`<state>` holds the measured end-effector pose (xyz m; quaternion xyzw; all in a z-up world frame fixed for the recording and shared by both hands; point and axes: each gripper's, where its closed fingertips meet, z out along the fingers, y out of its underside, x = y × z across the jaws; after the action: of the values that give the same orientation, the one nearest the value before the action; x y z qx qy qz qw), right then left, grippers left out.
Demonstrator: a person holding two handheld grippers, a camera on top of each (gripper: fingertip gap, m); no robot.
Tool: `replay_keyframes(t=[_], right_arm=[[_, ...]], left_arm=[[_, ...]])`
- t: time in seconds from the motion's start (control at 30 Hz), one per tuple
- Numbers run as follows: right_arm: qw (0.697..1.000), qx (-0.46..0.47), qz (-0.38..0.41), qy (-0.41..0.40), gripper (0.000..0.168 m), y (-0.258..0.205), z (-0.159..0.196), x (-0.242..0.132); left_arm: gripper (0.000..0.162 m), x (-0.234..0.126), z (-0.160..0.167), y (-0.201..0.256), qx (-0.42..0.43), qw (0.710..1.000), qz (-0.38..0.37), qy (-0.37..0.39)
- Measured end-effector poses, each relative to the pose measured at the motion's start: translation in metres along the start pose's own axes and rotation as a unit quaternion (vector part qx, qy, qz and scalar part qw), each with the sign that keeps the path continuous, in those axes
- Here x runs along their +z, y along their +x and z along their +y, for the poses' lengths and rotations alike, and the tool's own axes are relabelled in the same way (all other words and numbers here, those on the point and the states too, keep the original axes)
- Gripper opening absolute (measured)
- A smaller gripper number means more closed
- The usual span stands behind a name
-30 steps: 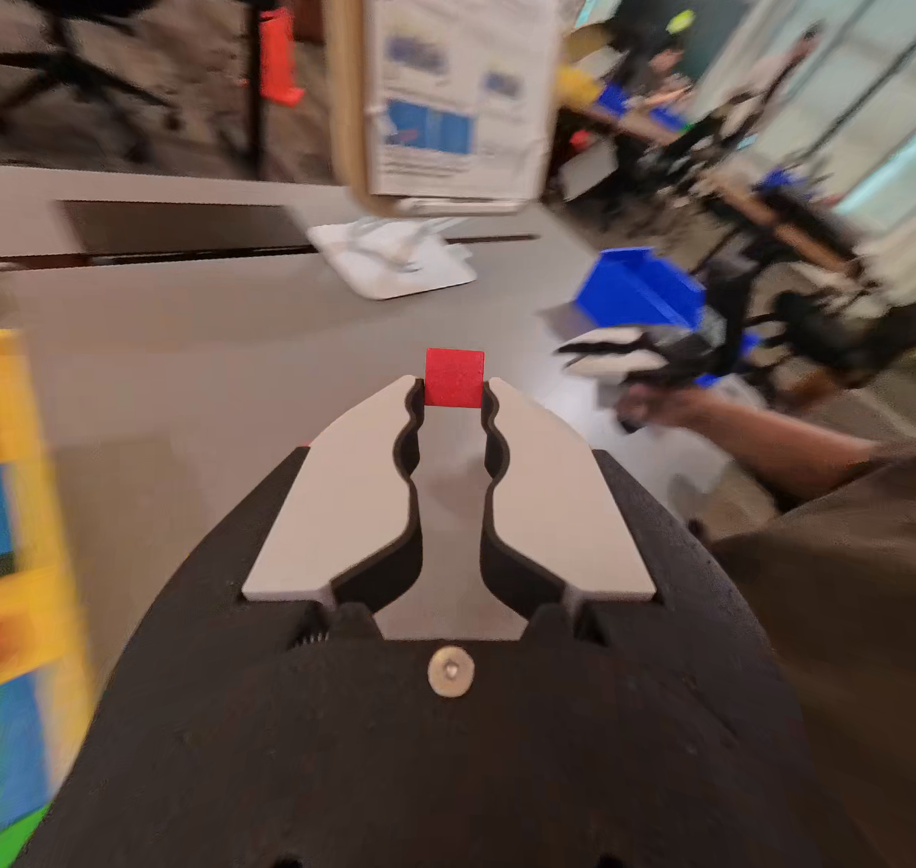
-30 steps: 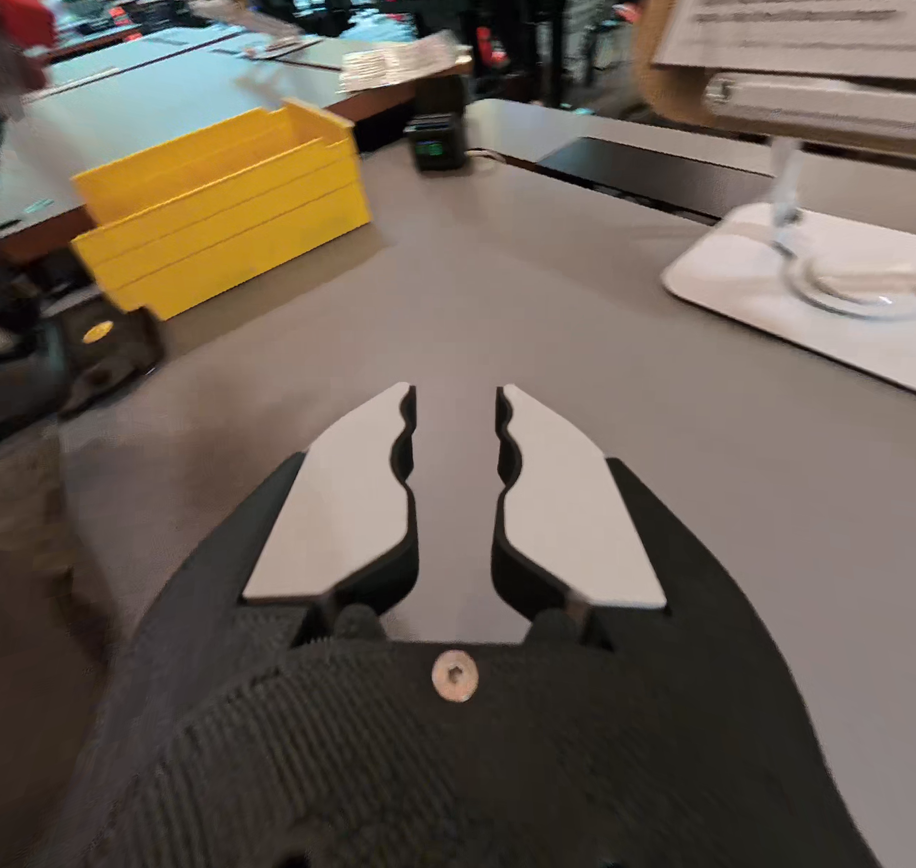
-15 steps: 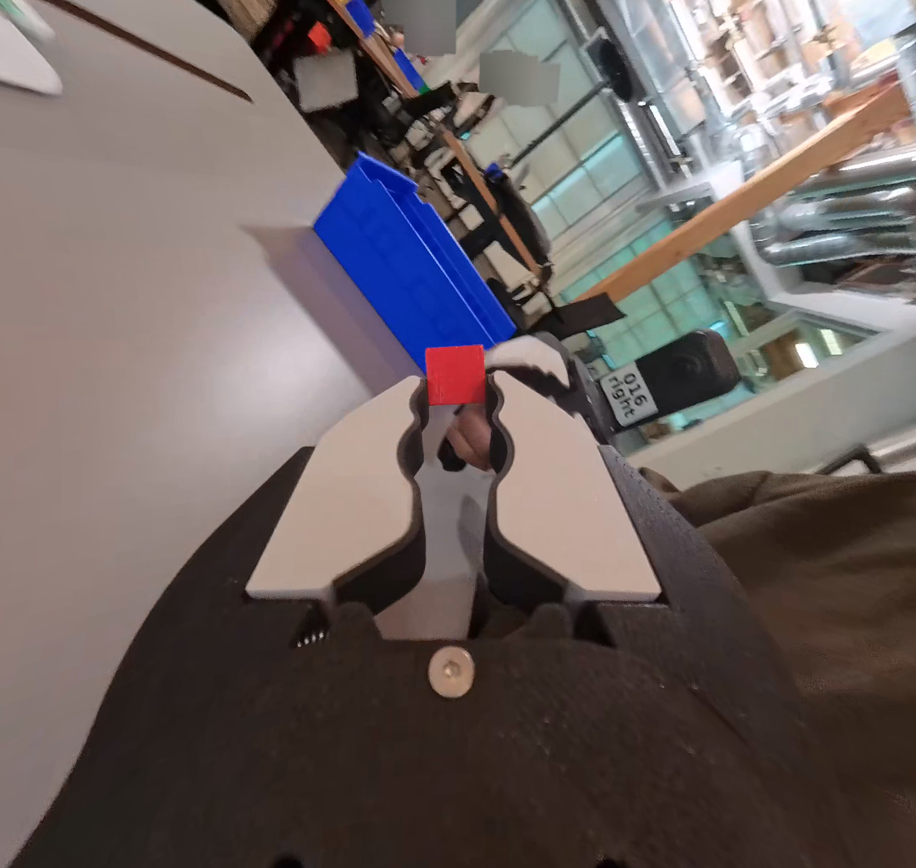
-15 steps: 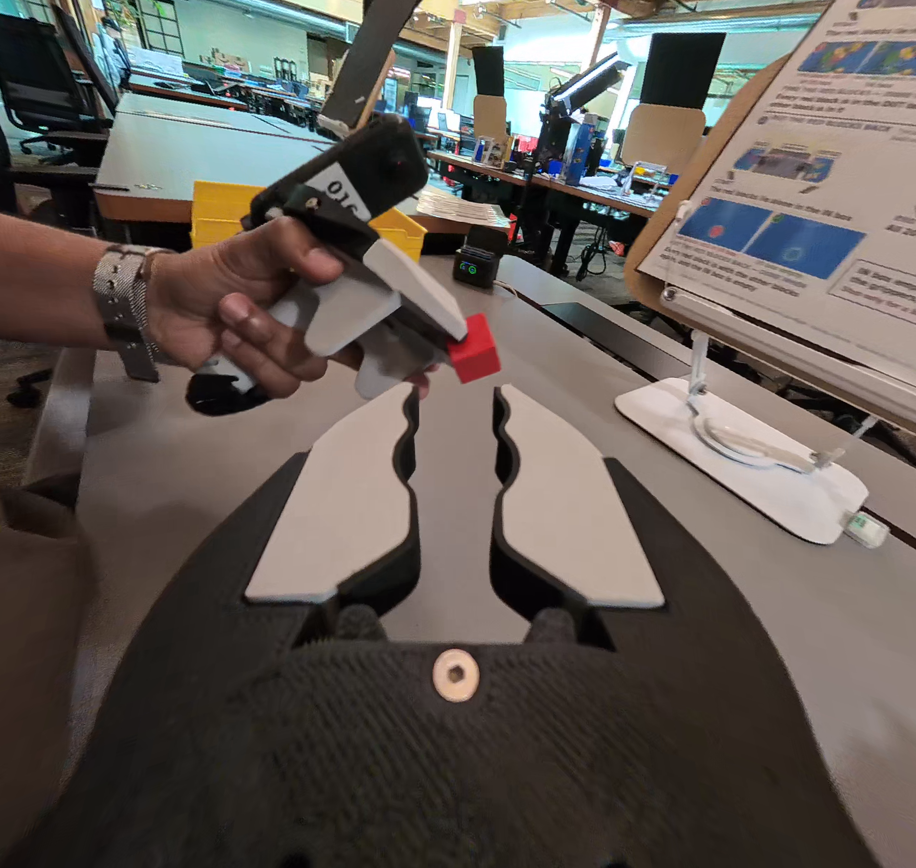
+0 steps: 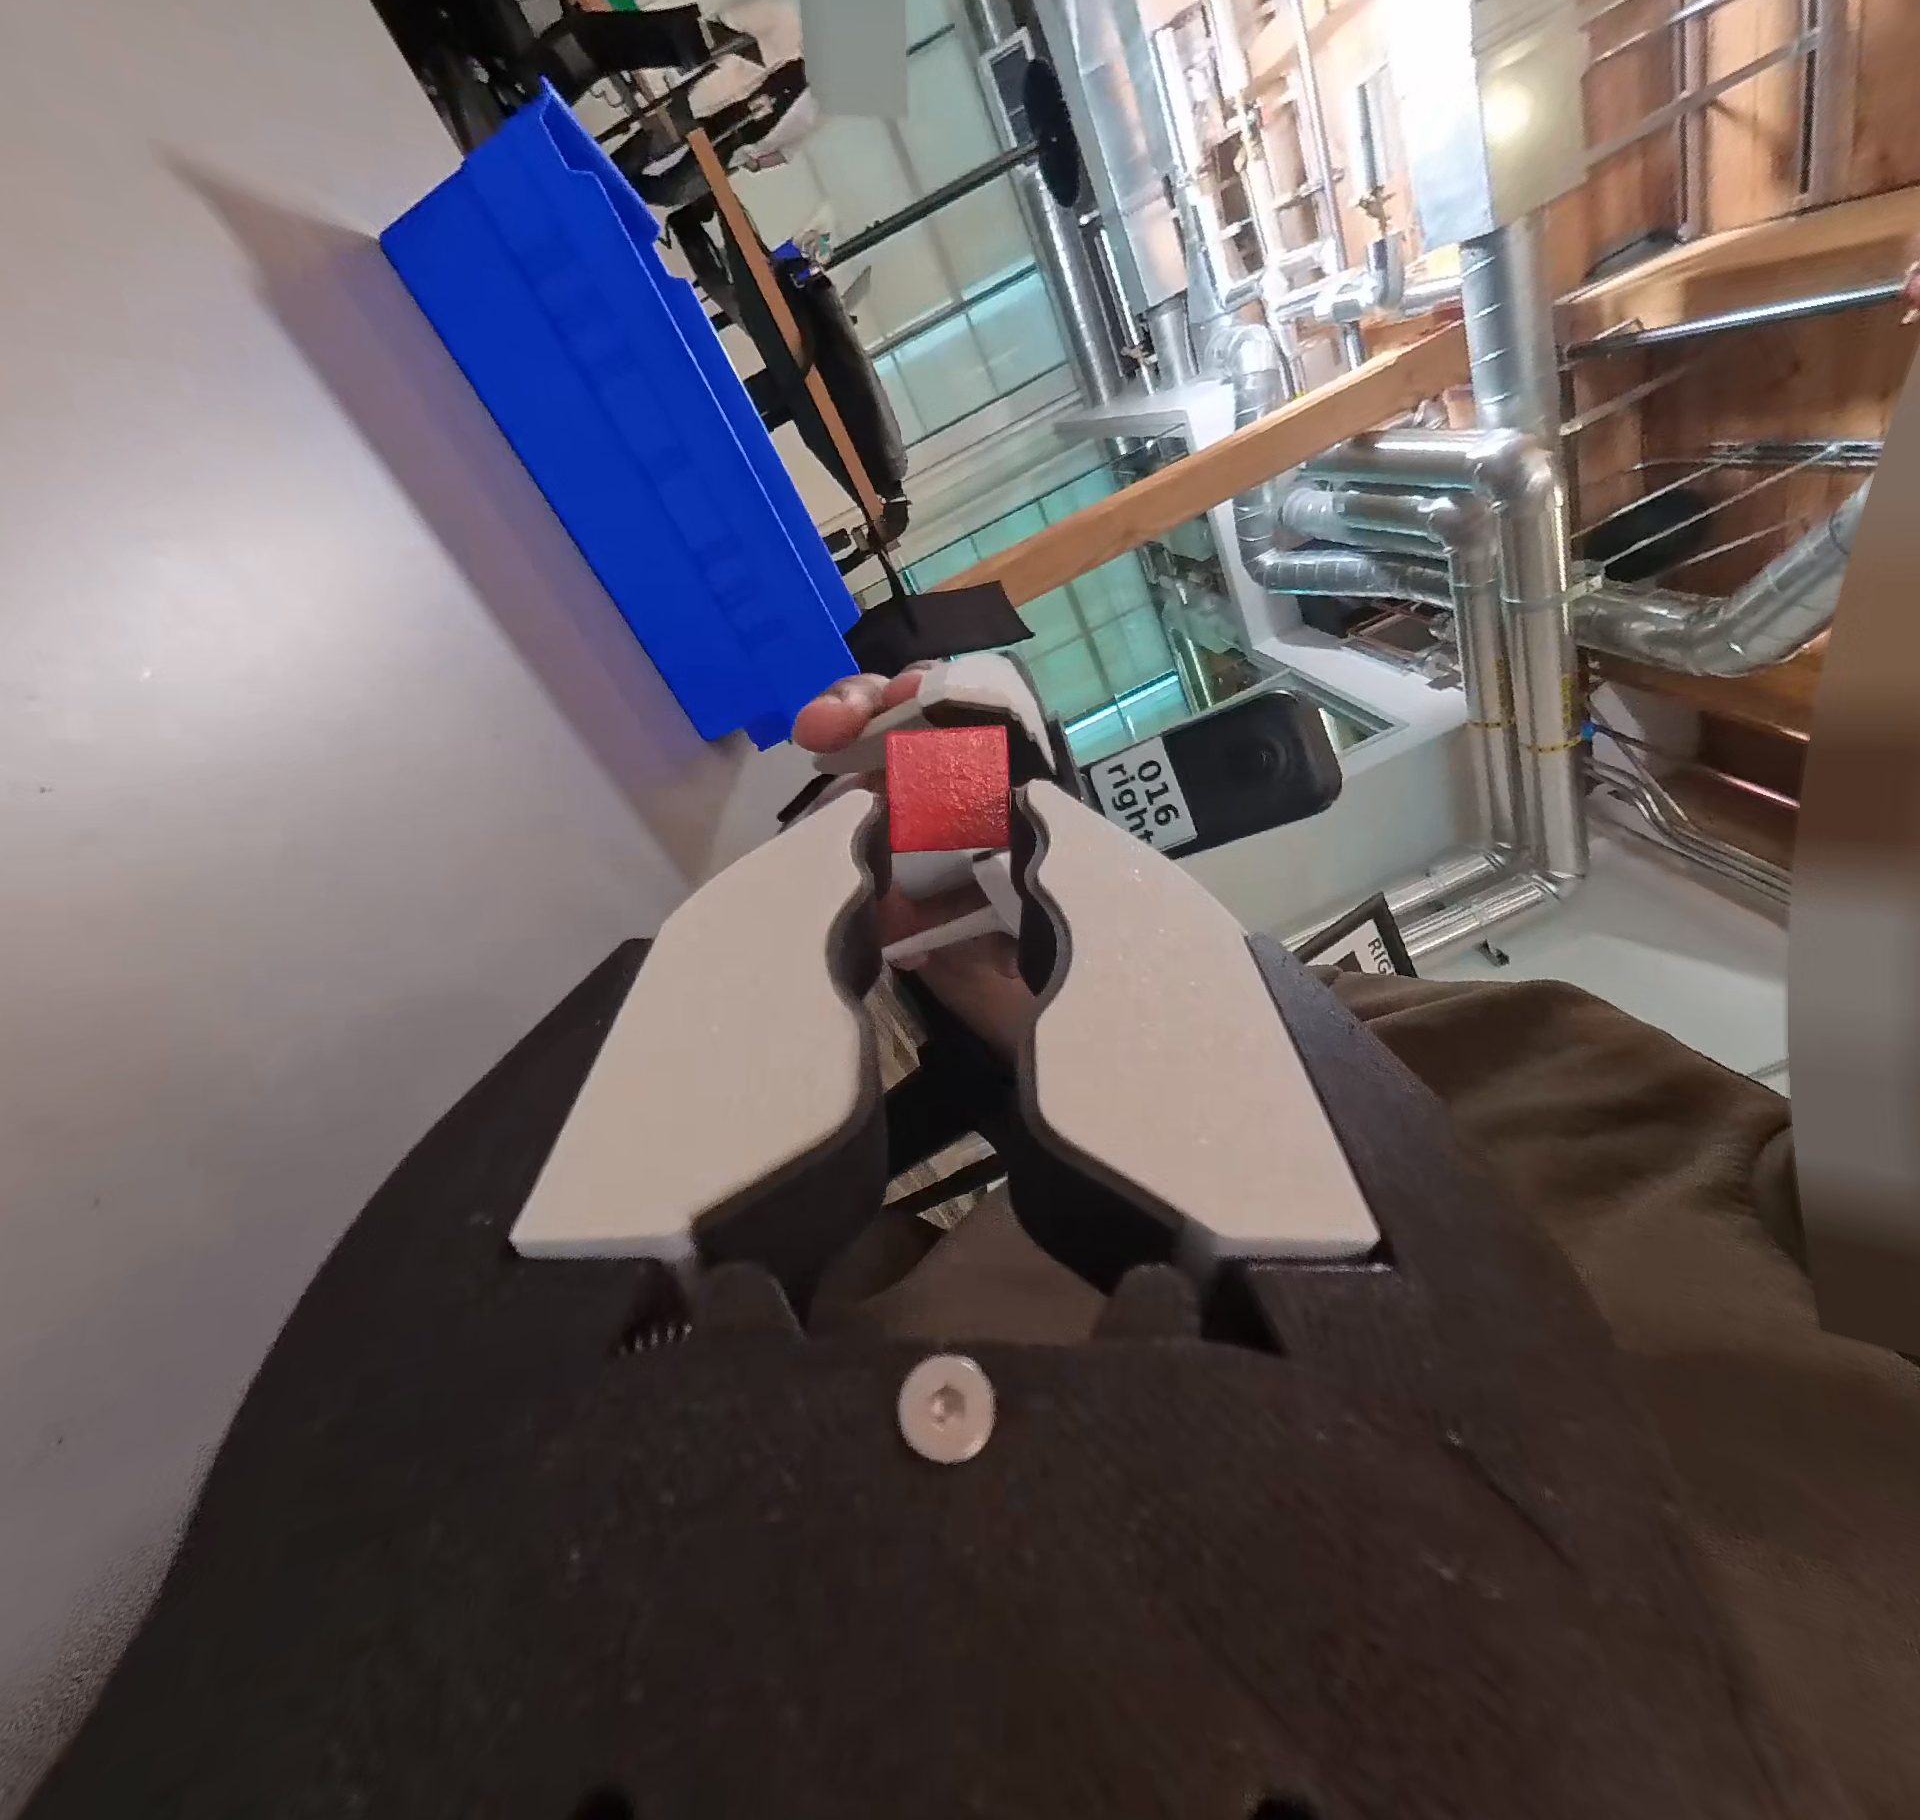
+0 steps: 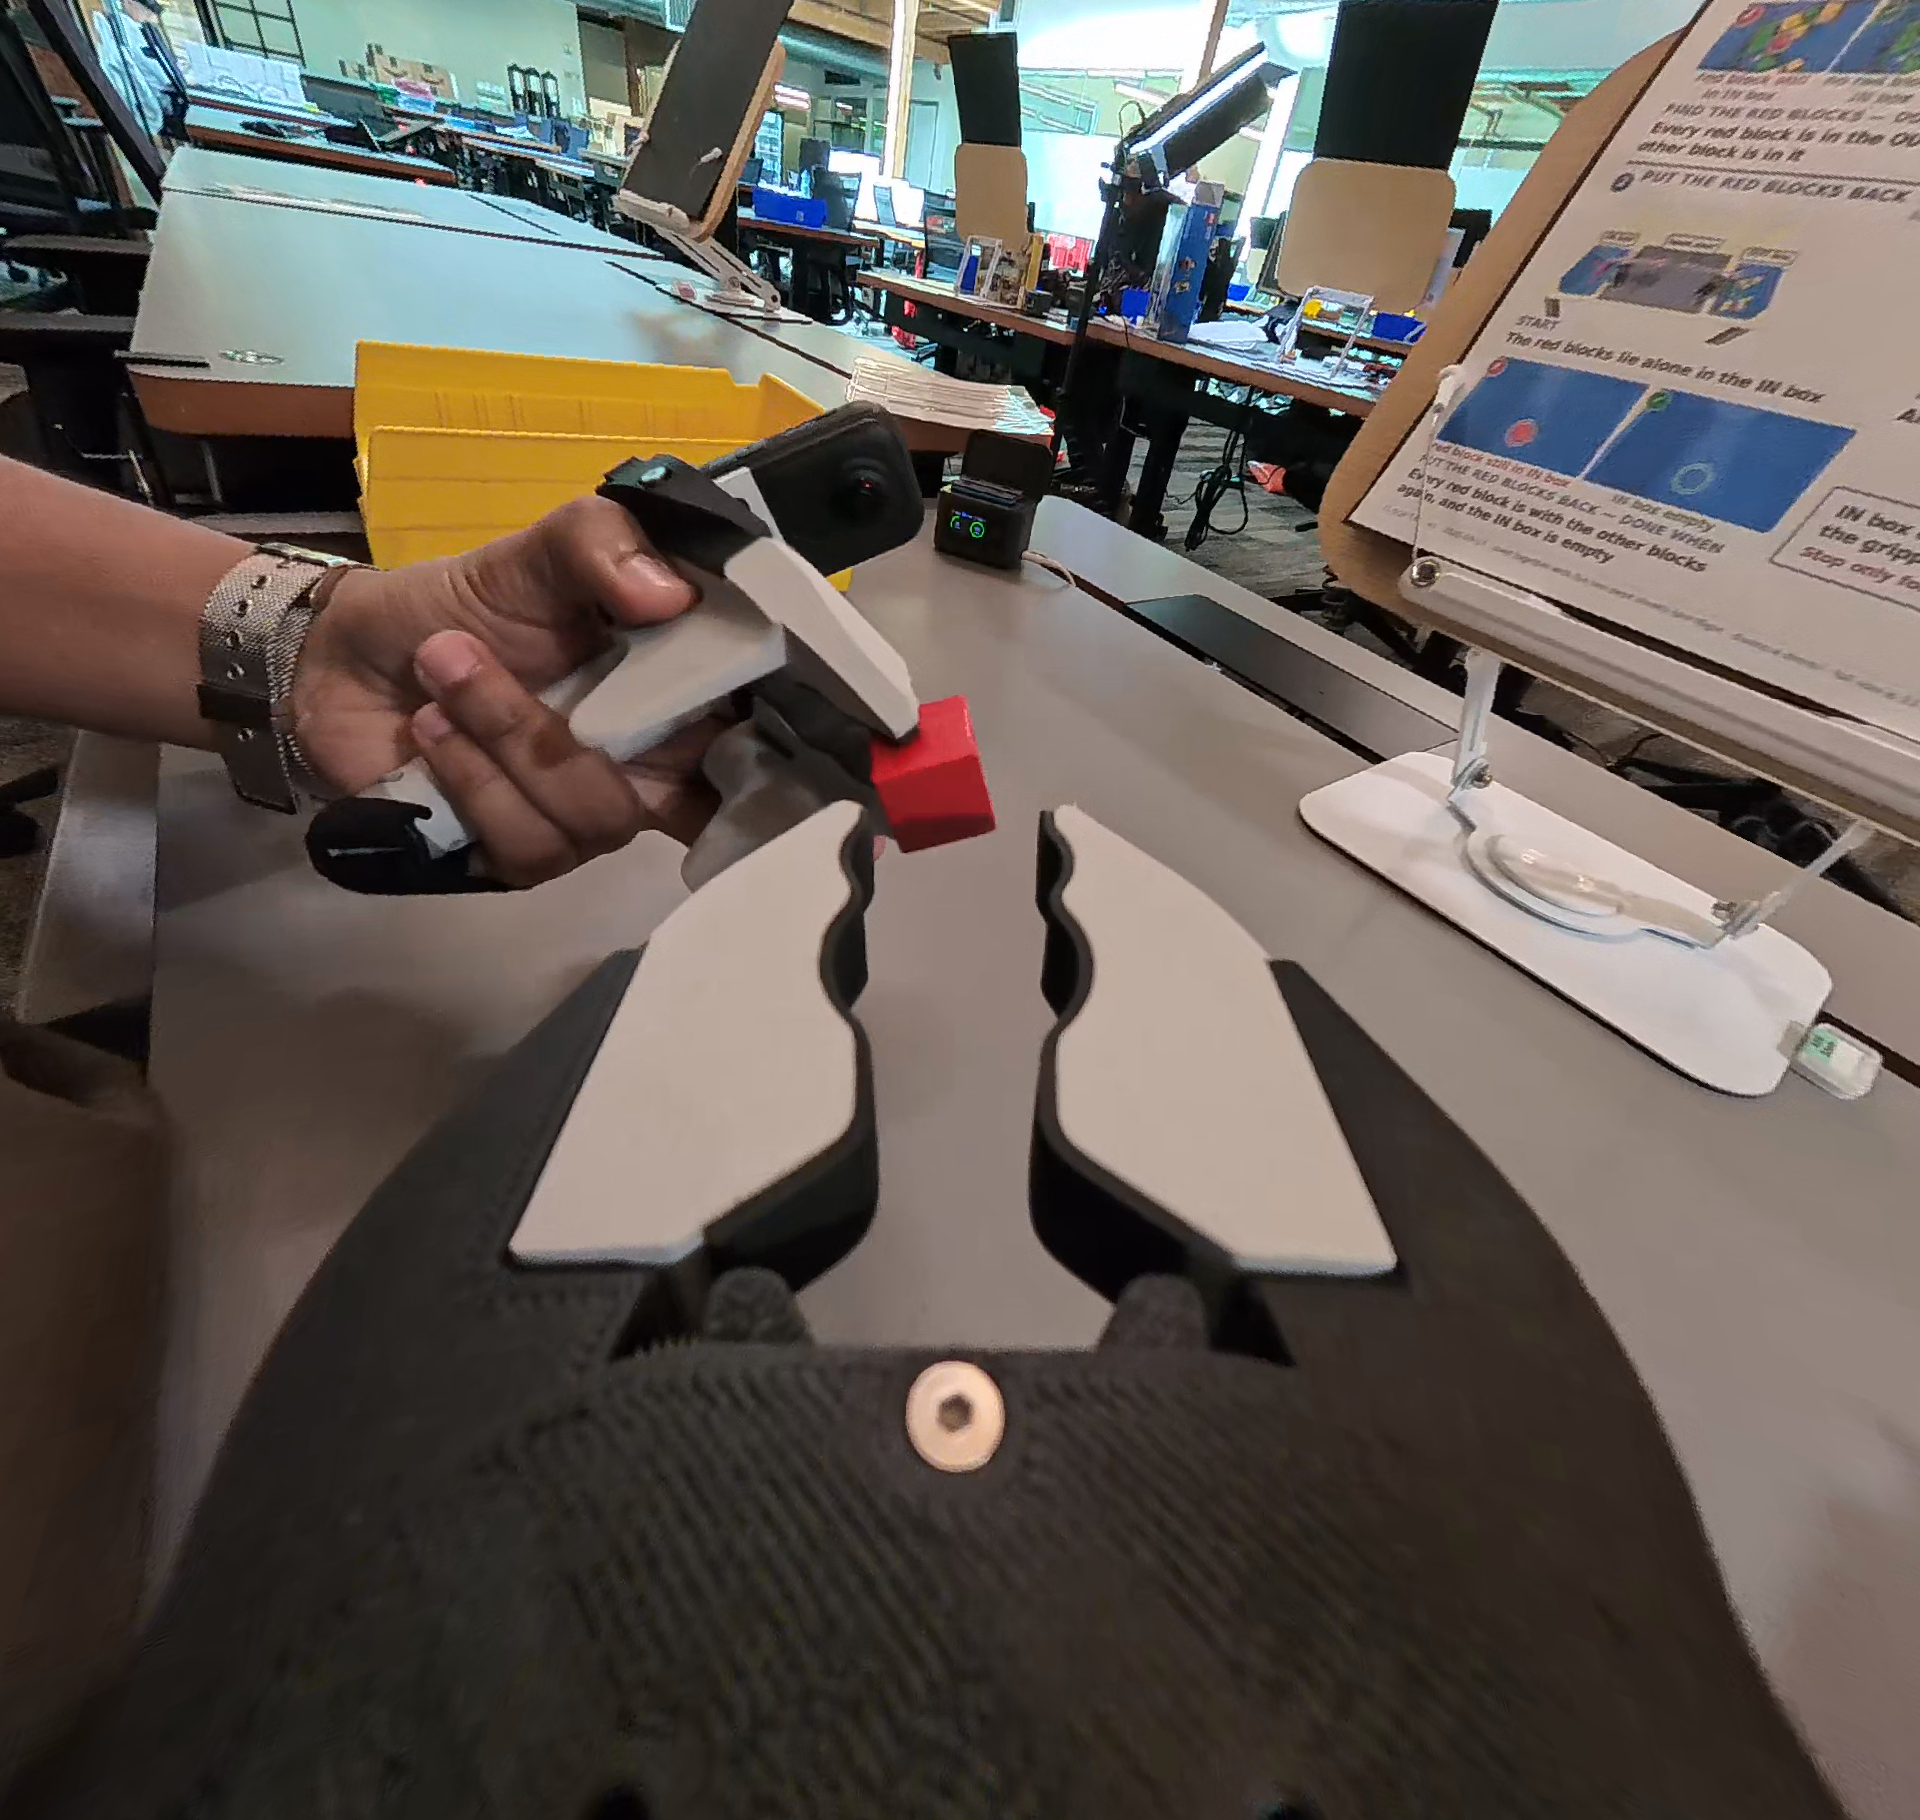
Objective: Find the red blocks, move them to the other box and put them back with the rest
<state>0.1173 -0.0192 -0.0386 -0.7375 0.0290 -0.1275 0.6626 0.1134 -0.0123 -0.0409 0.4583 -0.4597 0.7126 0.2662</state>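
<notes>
Spanning grey table, open workshop

Your right gripper has pale grey fingers with wavy black inner edges, set in a textured black body with one silver screw. Your left gripper matches it. You wear a metal mesh watch strap and an olive-brown sleeve.

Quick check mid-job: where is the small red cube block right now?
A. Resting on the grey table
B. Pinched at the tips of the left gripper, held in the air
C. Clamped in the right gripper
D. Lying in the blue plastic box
B: the small red cube block sits pinched at the tips of the left gripper, above the grey table, while the right gripper is open and empty.
</notes>
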Motion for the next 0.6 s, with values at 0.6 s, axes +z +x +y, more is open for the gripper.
replay_keyframes(t=[0.6], right_arm=[[0.998,0.032,-0.049,0.011,0.03,-0.0032,-0.0035,0.0108]], left_arm=[[0.022,-0.0096,0.0052,0.0013,-0.018,1.0,0.009,0.003]])
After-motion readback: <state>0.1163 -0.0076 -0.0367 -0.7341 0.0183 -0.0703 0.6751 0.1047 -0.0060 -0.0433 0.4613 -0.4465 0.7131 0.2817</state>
